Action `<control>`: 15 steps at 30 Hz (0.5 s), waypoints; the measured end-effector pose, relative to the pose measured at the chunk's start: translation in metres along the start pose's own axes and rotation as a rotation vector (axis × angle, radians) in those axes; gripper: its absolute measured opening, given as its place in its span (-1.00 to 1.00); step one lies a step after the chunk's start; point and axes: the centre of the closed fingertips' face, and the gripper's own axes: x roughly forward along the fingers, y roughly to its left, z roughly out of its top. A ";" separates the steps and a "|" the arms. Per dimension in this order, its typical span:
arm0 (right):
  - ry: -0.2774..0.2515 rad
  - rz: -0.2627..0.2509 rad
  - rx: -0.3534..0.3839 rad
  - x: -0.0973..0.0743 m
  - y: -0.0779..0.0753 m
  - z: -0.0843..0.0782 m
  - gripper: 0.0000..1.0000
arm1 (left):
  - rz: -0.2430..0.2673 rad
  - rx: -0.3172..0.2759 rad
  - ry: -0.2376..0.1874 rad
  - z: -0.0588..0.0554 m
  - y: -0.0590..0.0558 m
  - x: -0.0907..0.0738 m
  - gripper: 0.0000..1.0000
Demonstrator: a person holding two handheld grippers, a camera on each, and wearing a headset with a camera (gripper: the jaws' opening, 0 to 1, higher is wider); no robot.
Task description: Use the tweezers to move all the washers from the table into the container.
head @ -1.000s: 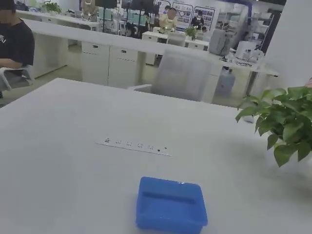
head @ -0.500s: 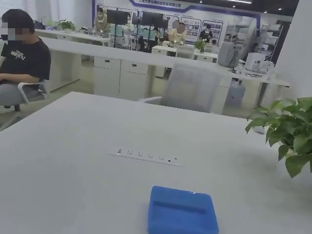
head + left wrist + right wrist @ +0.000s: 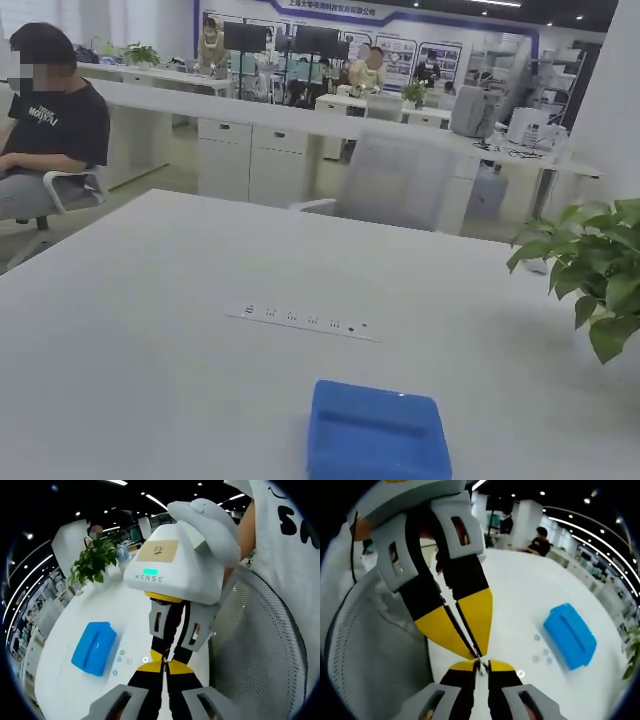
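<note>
The left gripper (image 3: 165, 667), in its own view, has its jaws pressed together and meets the right gripper (image 3: 169, 647) tip to tip. Beyond both, the washers (image 3: 145, 659) lie scattered on the desk (image 3: 65, 680), just beside the blue container (image 3: 94, 647).

In the right gripper view the tweezers (image 3: 462, 635) run lengthwise from the left gripper's closed jaws into the right gripper's, which also pinch them. The washers lie ahead and to the right, between grippers and container.

In the head view the container sits toward the desk's near edge, short of the power strip (image 3: 300, 322).
</note>
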 end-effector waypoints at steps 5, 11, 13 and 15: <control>-0.022 -0.017 0.040 0.000 -0.002 -0.001 -0.92 | 0.059 -0.172 -0.054 -0.001 0.001 -0.002 -0.86; -0.063 -0.024 0.146 -0.005 -0.015 0.004 -0.92 | 0.256 -0.538 -0.133 -0.026 0.013 -0.032 -0.43; -0.103 -0.030 0.188 -0.010 -0.024 0.013 -0.92 | 0.343 -0.600 -0.119 -0.044 0.017 -0.044 -0.17; -0.137 -0.027 0.220 -0.013 -0.033 0.022 -0.92 | 0.423 -0.640 -0.106 -0.058 0.021 -0.055 0.03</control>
